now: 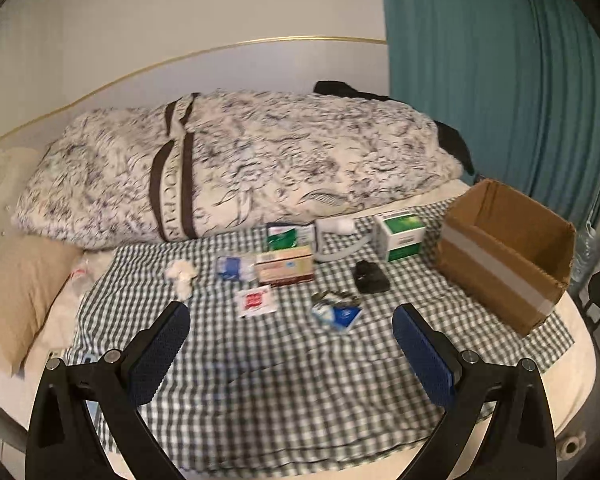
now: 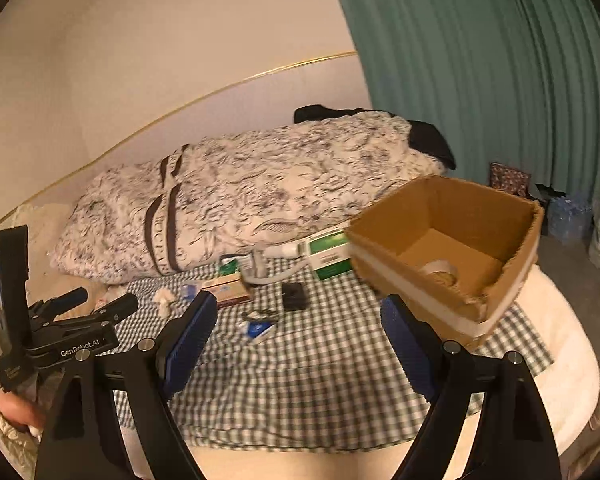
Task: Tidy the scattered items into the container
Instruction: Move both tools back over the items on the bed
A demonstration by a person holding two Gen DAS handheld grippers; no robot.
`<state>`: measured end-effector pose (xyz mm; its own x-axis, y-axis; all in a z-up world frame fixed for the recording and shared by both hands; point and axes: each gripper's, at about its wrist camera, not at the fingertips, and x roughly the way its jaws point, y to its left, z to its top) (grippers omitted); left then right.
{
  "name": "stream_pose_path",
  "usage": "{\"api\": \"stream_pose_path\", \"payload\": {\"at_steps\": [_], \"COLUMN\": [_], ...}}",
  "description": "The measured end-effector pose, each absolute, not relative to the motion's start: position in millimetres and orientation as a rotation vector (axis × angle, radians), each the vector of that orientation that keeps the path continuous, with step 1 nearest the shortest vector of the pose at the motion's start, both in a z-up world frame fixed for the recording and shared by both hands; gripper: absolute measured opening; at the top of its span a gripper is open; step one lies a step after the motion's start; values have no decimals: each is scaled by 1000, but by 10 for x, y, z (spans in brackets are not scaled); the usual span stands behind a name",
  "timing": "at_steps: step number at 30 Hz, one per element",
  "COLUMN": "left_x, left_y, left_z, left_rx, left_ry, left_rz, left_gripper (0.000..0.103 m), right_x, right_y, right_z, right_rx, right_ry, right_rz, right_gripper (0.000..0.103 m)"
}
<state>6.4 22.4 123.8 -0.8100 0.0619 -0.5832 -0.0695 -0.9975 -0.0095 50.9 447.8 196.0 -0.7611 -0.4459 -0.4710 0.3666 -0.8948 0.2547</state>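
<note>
Small items lie scattered on a green checked cloth (image 1: 300,380): a crumpled tissue (image 1: 182,274), a red-and-white sachet (image 1: 256,300), a blue packet (image 1: 336,314), a tan carton (image 1: 286,268), a black object (image 1: 370,276) and a green-and-white box (image 1: 400,236). An open cardboard box (image 1: 500,256) stands at the cloth's right end. My left gripper (image 1: 292,310) is open and empty, just short of the sachet. My right gripper (image 2: 300,304) is open and empty too, with the cardboard box (image 2: 448,256) just beyond its right finger. A tape roll (image 2: 440,270) lies inside the box.
A folded patterned duvet (image 1: 240,160) lies behind the cloth, and a beige pillow (image 1: 20,288) sits at the left. A teal curtain (image 1: 500,80) hangs at the right. Water bottles (image 2: 568,216) stand on the floor past the bed's edge. A hand in a knitted sleeve (image 2: 4,412) shows at lower left.
</note>
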Motion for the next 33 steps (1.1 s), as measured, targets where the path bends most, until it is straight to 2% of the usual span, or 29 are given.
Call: {"api": "stream_pose_path", "payload": {"at_steps": [14, 33], "left_x": [-175, -1404], "left_y": [-415, -443], "left_z": [465, -515], "left_rx": [-1067, -1264], "left_ry": [-131, -301], "left_rz": [2982, 2935], "left_gripper": [103, 103], "right_x": [240, -1040], "right_y": [3856, 3163], "right_z": [1424, 437], "right_rx": [830, 1025], "right_ry": [-121, -9], "right_rz": [-2557, -2515], "right_gripper": [84, 84]}}
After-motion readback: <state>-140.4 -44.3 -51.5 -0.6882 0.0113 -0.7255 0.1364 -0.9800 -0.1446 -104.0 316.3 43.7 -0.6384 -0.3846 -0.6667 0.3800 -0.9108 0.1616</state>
